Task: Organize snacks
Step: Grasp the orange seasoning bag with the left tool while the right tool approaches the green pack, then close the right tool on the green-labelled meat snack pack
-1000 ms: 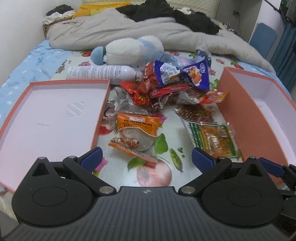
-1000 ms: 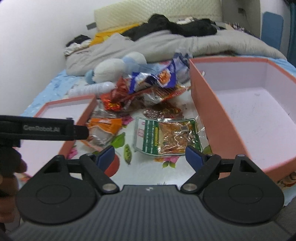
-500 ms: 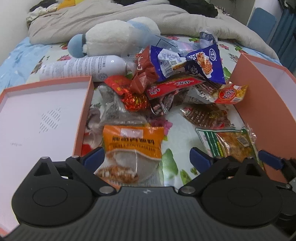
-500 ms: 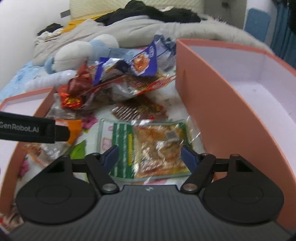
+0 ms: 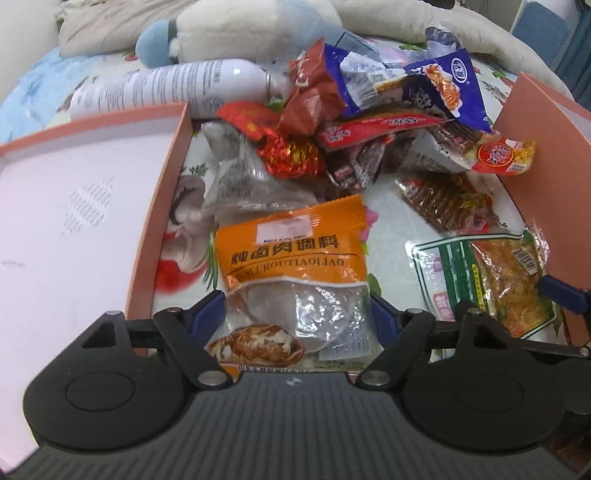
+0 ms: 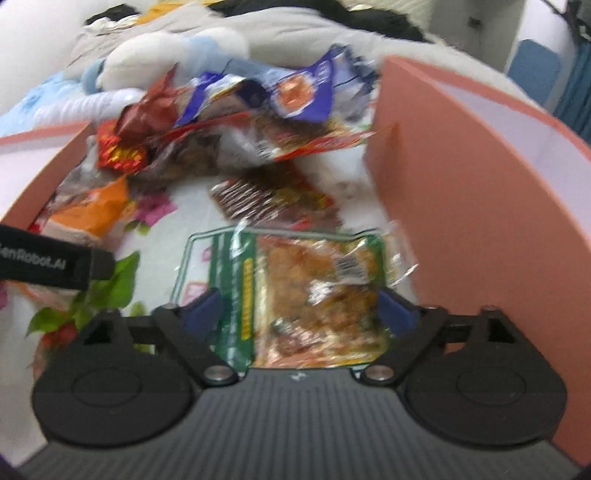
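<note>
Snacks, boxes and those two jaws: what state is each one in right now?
Left gripper: jaws open, straddling the orange packet.
Right gripper: jaws open, straddling the green packet.
Orange packet: sealed, flat on the bed.
Green packet: sealed, flat beside the deep box.
Shallow box: open, no snacks inside.
Deep box: open, no snacks visible inside.
White bottle: lying on its side.

a: where's the snack pile [image 5: 354, 122]?
b: on the bed [image 5: 384, 221], between the lid [image 5: 74, 206] at left and the box [image 6: 480, 206] at right.
a: and behind it?
b: a bottle [image 5: 166, 88], then a plush toy [image 5: 240, 29].
</note>
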Motion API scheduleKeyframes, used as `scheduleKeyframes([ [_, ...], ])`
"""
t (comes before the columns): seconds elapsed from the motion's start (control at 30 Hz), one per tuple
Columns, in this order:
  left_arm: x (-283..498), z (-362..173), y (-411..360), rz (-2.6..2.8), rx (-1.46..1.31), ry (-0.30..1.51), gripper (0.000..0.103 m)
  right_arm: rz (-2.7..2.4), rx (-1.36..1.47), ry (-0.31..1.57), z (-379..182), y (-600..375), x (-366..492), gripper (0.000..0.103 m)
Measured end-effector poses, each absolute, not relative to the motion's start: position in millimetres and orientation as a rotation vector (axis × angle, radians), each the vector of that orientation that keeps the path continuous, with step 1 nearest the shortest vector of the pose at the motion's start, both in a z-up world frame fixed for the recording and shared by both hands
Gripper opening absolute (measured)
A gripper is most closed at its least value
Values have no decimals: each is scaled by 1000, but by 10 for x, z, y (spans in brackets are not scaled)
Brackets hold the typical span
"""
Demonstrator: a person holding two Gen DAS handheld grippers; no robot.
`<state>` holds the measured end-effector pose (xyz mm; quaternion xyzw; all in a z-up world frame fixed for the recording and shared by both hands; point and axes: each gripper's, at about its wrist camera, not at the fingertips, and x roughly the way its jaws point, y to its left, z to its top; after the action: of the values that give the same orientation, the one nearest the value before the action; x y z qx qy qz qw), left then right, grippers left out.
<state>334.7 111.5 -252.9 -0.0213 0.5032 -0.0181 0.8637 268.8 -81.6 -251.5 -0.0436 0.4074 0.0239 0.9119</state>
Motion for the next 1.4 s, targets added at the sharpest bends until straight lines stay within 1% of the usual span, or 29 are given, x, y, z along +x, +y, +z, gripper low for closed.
scheduleKeyframes([
  [0.1, 3304, -2508, 1104, -46, -45, 1047, 79, 78, -85, 848, -2509, -839, 2697, 95],
  [0.13, 3290, -2499, 1107, -46, -55, 1047, 78, 84, -90, 846, -2508, -838, 2692, 93],
  [0.2, 3255, -2478, 1100, -47, -64, 1046, 76, 90, -106, 833, -2496, -835, 2659, 84],
  [0.23, 3232, -2465, 1097, -47, -68, 1044, 76, 97, -112, 829, -2488, -828, 2640, 74],
  [0.27, 3217, -2451, 1094, -46, -72, 1043, 75, 100, -123, 828, -2480, -812, 2613, 67],
  [0.3, 3194, -2432, 1090, -46, -76, 1041, 75, 99, -137, 825, -2470, -796, 2591, 63],
  [0.37, 3146, -2391, 1090, -44, -87, 1035, 73, 102, -135, 827, -2453, -821, 2582, 48],
  [0.4, 3116, -2363, 1086, -42, -94, 1032, 73, 110, -120, 831, -2438, -844, 2586, 46],
  [0.43, 3087, -2334, 1082, -41, -100, 1028, 73, 122, -106, 833, -2412, -860, 2588, 35],
  [0.47, 3058, -2309, 1080, -42, -104, 1024, 72, 130, -99, 834, -2387, -861, 2577, 29],
  [0.5, 3030, -2276, 1070, -41, -106, 1020, 72, 146, -86, 839, -2365, -859, 2564, 19],
  [0.53, 2992, -2240, 1059, -40, -107, 1015, 72, 154, -66, 857, -2349, -856, 2547, 3],
  [0.7, 2813, -2057, 1023, -41, -115, 991, 72, 179, -14, 861, -2272, -854, 2367, 3],
  [0.77, 2736, -2003, 1019, -39, -121, 985, 72, 169, 32, 833, -2224, -896, 2275, 3],
  [0.83, 2667, -1974, 1024, -36, -131, 986, 72, 142, 90, 804, -2186, -952, 2193, 6],
  [0.9, 2618, -1961, 1044, -31, -141, 986, 72, 116, 135, 784, -2172, -982, 2159, 11],
  [0.93, 2604, -1960, 1059, -26, -145, 989, 72, 105, 150, 773, -2167, -987, 2162, 32],
  [0.97, 2593, -1958, 1079, -23, -147, 993, 72, 93, 154, 755, -2162, -980, 2158, 59],
  [1.0, 2588, -1951, 1096, -24, -149, 996, 72, 84, 157, 730, -2155, -970, 2156, 66],
  [1.27, 2580, -1865, 1197, -43, -118, 983, 72, -73, 174, 713, -2287, -896, 2522, 66],
  [1.3, 2582, -1861, 1209, -49, -118, 983, 72, -93, 169, 716, -2315, -877, 2566, 68],
  [1.37, 2591, -1857, 1227, -57, -120, 982, 72, -140, 123, 724, -2363, -808, 2652, 85],
  [1.4, 2590, -1855, 1238, -61, -121, 981, 72, -157, 98, 725, -2383, -780, 2689, 86],
])
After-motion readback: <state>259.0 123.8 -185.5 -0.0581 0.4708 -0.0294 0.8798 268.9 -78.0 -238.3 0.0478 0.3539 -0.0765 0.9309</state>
